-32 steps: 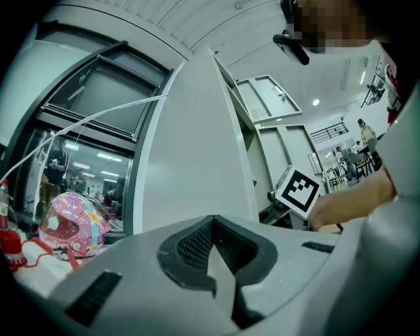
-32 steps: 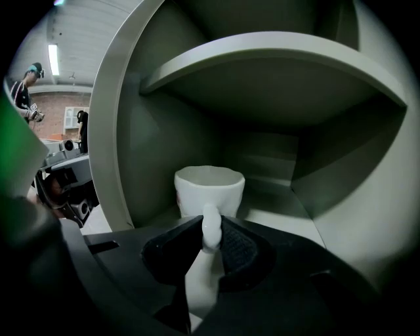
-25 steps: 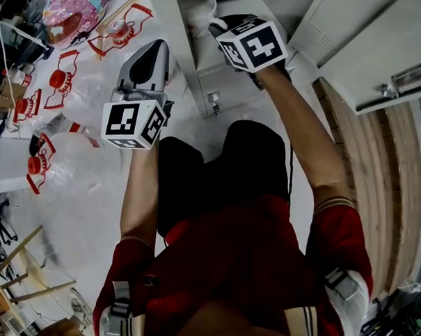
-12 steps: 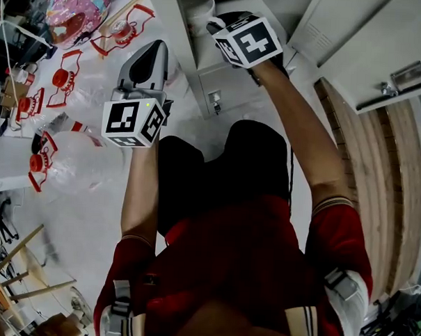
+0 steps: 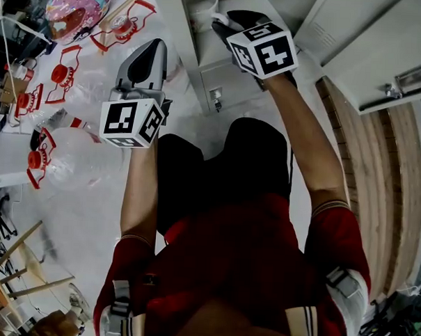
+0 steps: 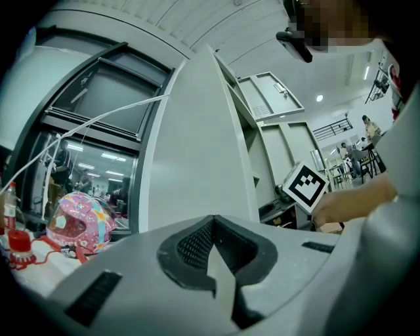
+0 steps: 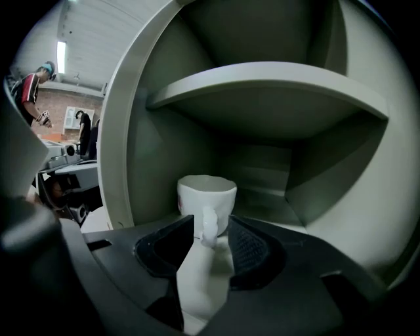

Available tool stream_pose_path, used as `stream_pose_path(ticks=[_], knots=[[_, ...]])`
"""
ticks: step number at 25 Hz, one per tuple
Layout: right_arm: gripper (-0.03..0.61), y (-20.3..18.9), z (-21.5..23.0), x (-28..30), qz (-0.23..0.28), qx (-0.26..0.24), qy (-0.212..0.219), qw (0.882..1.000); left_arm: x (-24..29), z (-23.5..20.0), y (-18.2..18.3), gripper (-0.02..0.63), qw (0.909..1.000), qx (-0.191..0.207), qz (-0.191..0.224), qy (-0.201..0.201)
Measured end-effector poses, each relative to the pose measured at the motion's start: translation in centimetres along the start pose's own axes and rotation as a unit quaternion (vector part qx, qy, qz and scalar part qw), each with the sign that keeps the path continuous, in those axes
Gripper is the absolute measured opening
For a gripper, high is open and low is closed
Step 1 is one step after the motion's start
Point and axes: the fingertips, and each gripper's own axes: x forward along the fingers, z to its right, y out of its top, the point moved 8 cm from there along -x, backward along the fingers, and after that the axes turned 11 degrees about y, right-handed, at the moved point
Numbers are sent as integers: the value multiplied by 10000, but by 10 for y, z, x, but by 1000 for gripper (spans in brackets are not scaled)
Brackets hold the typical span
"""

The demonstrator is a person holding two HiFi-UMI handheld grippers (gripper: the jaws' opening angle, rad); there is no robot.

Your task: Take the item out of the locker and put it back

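A white mug (image 7: 205, 197) stands upright on the lower shelf of the grey locker (image 7: 262, 85), its handle turned toward me. My right gripper (image 7: 211, 230) reaches into the locker. Its jaws have just been opening and now stand apart on either side of the handle without pressing on it. From the head view the mug (image 5: 202, 7) shows at the top edge, just beyond the right gripper (image 5: 227, 22). My left gripper (image 5: 154, 48) hangs outside the locker to the left, shut on nothing (image 6: 213, 226).
The locker's side panel (image 6: 197, 144) rises right in front of the left gripper. An open locker door (image 5: 369, 45) stands at the right. To the left, a table (image 5: 97, 61) carries clear bottles with red handles (image 5: 40, 160) and a pink helmet (image 5: 75, 5).
The right gripper's marker cube has shifted a little to the right and toward me. The mug stays on the shelf. The left gripper has not moved.
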Motion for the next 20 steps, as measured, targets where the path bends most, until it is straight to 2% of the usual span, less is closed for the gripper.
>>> stream_pose_path(ticks=[7,13,20], knots=[[163,4,-16,-25,597,55,142,9981,-6,1,4,6,10000,-51,50,23],[163,6,-33,-48,1264,86,353,9913,-11,4,10,8,9999,-102,126,25],[162,5,-50,-69,1735,-115,426,9838,-22,8,14,6,9997,-169,184,56]])
